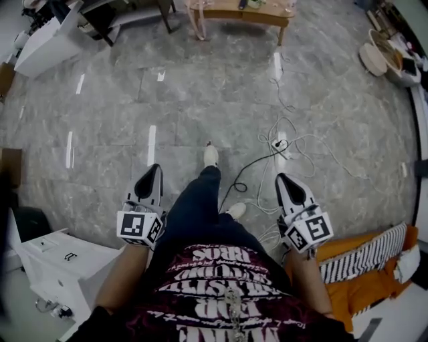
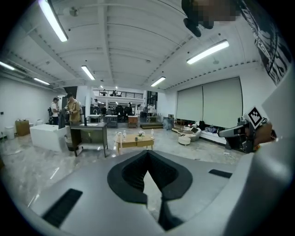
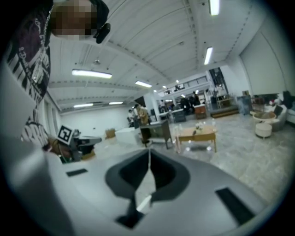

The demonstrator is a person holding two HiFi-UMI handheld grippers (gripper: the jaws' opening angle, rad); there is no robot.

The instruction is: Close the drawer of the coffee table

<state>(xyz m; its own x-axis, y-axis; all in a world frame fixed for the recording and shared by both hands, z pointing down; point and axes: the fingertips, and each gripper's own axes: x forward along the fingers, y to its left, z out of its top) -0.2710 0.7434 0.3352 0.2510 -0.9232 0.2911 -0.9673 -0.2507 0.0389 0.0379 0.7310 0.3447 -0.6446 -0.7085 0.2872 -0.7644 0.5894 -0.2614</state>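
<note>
The wooden coffee table (image 1: 241,12) stands far off across the grey marble floor, at the top edge of the head view. It appears small in the left gripper view (image 2: 134,142) and the right gripper view (image 3: 196,135). Its drawer cannot be made out at this distance. My left gripper (image 1: 154,168) is held in front of the person's left hip, shut and empty. My right gripper (image 1: 281,178) is level with it on the other side, also shut with nothing in it. In each gripper's own view the jaws meet at the tips, left gripper (image 2: 147,154) and right gripper (image 3: 149,154).
Loose cables (image 1: 287,143) trail over the floor ahead on the right. A white cabinet (image 1: 60,267) stands at lower left and an orange sofa (image 1: 364,280) with a striped cloth at lower right. A dark desk (image 2: 87,133) and people (image 2: 71,108) are beyond the coffee table.
</note>
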